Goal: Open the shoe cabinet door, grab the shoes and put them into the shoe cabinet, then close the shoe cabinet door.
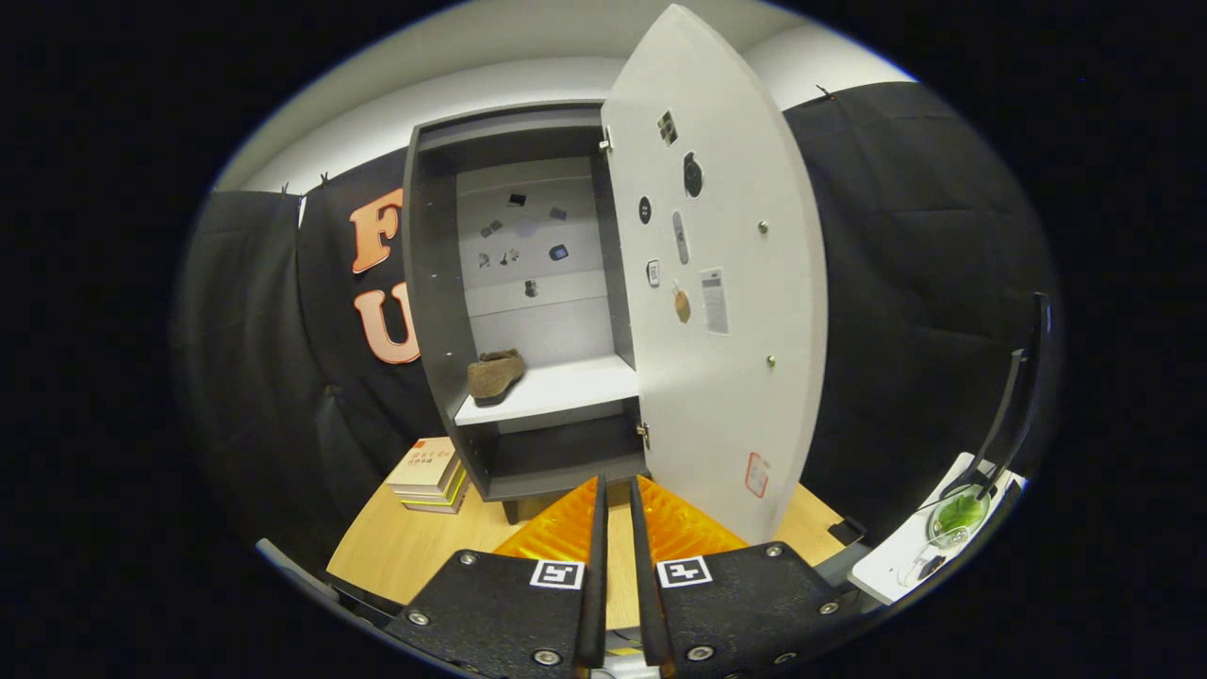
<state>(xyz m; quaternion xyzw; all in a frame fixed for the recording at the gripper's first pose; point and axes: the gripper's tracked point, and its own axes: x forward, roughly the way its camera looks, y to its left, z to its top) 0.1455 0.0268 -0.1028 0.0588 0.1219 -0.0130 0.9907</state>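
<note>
A grey shoe cabinet [438, 311] stands on the wooden table beyond my fingers. Its white door [726, 283] is swung wide open to the right, with stickers on its inner face. One brown shoe [495, 374] sits on the left part of the white middle shelf [566, 389]. My gripper [615, 490] is low in front of the cabinet base, its fingers close together with only a narrow gap and nothing between them. The door's lower edge hangs just right of the fingertips.
A stack of books [429, 476] lies on the wooden table [396, 547] left of the cabinet base. A white side surface with a green-filled glass bowl [957, 514] and a dark stand sits at the right. Black cloth surrounds the booth.
</note>
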